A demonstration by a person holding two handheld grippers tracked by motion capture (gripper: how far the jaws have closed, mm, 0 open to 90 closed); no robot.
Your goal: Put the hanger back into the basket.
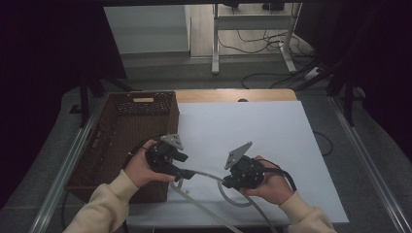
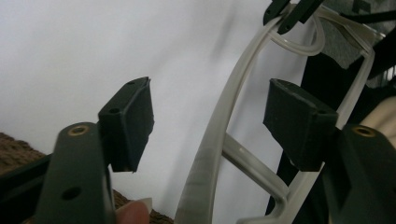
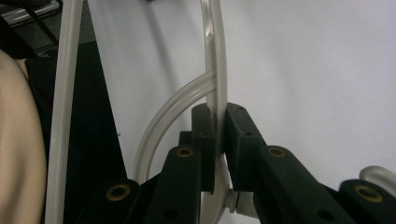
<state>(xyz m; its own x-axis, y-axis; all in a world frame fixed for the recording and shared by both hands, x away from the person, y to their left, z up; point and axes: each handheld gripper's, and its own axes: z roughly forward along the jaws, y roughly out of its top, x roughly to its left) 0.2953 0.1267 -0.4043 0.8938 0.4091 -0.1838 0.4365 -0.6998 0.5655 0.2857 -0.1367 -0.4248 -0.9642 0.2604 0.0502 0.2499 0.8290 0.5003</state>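
— Nearest the front edge of the white table sheet (image 1: 272,131), what has the right gripper (image 1: 228,183) got?

— Its jaws are clamped tight on the translucent, pale flexible plastic tube (image 1: 206,175). The right gripper view shows the tube (image 3: 215,88) pinched between the two black pads and running straight away from them, with a second strand curving off to the side.

— And the left gripper (image 1: 186,173)?

— Jaws apart, roughly three-quarters of their spread, holding nothing. In its own view the tube (image 2: 219,135) passes between the pads (image 2: 299,122) without touching either — closer to the right-hand pad than the other. The left gripper (image 2: 208,126) straddles it.

— So what does the next move turn on?

— I'd judge it's the tube's long axis. It runs lengthwise through the gap, crossing the closing line of the jaws, so squeezing shut should catch it. The left gripper is the free one and already sits over the tube near the sheet's front-left part; the right one anchors the loop a little farther along.

— Anything beyond?

— The dark brown woven rectangular basket (image 1: 145,104) stands along the sheet's left edge, reaching toward the far-left corner, just beside the left hand (image 1: 138,167).
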